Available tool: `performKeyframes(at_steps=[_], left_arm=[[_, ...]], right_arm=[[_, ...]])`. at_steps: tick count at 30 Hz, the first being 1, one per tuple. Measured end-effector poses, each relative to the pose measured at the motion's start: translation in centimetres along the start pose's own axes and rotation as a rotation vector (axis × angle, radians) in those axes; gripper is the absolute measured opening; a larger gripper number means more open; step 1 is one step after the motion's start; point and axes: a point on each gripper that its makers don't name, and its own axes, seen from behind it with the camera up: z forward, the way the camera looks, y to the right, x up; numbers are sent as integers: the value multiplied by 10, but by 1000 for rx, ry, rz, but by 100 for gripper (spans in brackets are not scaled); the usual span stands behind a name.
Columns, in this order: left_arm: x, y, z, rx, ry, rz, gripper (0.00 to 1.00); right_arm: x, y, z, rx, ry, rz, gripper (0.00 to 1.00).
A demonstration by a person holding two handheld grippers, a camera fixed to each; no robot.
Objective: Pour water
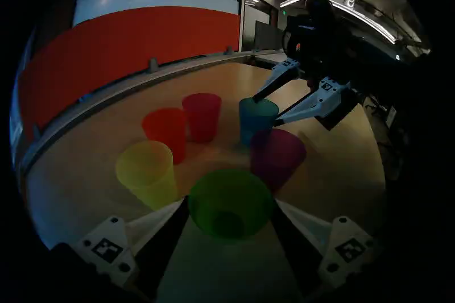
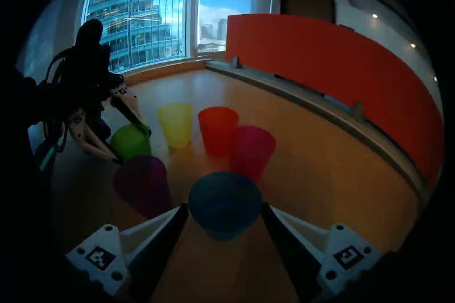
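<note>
Left gripper (image 1: 229,212) first: its two fingers are closed in on the green cup (image 1: 230,198), one pressing each side, and the cup's open mouth faces the camera. Whether there is water inside, I cannot tell. Over to the right gripper (image 2: 224,212), same story: its fingers pinch the blue cup (image 2: 224,198) from both sides. In the left gripper view that gripper reaches in from the far right, with a finger on either flank of the blue cup. Moving outward, the purple cup (image 1: 277,155) stands just beside the green one and in front of the blue one. The yellow cup (image 1: 149,172) sits near the green cup's other side, the orange cup (image 1: 166,129) is behind the yellow one, and the pink cup (image 1: 202,112) is close beside the orange. All six form a loose ring on the wooden table (image 1: 341,161). A red wall panel (image 1: 131,47) runs along the far edge, and the right gripper view shows tall windows (image 2: 142,13).
</note>
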Motion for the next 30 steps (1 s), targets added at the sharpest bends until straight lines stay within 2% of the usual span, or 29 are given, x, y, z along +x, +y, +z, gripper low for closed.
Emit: performKeyframes(at_steps=[3, 7, 24, 30], left_arm=[[-3, 0, 2, -4, -14, -4, 96], [-4, 0, 5, -2, -16, -2, 88], [-1, -1, 5, -1, -16, -11, 87], [-1, -3, 5, 5, -11, -12, 87]], right_arm=[[0, 0, 2, 1, 0, 1, 100], [-1, 0, 5, 3, 0, 4, 100], [1, 0, 23, -2, 4, 15, 99], [-1, 0, 26, -4, 9, 5, 93]])
